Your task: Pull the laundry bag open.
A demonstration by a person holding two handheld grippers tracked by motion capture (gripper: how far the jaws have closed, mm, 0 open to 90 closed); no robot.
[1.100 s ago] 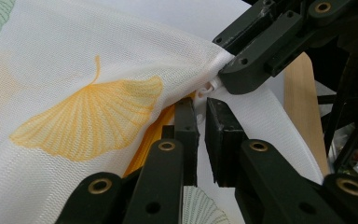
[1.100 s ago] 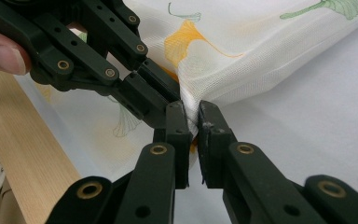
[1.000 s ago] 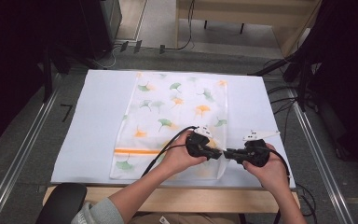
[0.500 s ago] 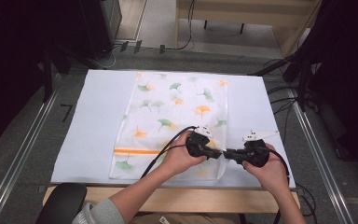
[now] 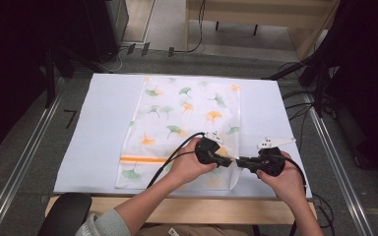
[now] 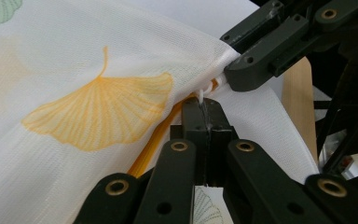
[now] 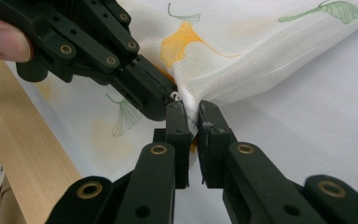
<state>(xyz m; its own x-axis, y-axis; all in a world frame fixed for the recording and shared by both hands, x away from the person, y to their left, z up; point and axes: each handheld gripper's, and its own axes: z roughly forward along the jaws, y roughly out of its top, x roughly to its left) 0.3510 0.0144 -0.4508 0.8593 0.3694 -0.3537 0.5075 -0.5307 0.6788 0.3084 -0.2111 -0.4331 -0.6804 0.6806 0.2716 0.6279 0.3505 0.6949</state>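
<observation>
Right now a white mesh bag (image 5: 187,128) printed with green and orange ginkgo leaves lies flat on the white table cover (image 5: 93,128), roughly centred, its long axis running from the near edge of the table to the far edge. An orange stripe (image 5: 142,159), probably the zipper line, crosses it near the person's end, so the zippered end points at the person.

Both grippers meet at the bag's near right corner. The left gripper (image 5: 227,160) comes in from the left and the right gripper (image 5: 242,160) from the right, tips almost touching, both lying about level along the table's near edge.

Left gripper view: its jaws are fully closed, pinching a small white tab (image 6: 204,93), likely the zipper pull, at the mesh edge. The corner is lifted off the cover and the fabric drapes away to the left.

Right gripper view: its jaws stand nearly closed with a thin slit between them, clamped on the bag's edge right beside the left gripper's tip; the mesh bunches at that point. A thumb (image 7: 2,39) rests on the left gripper's body. The wooden table edge (image 7: 28,163) runs just beside them.
</observation>
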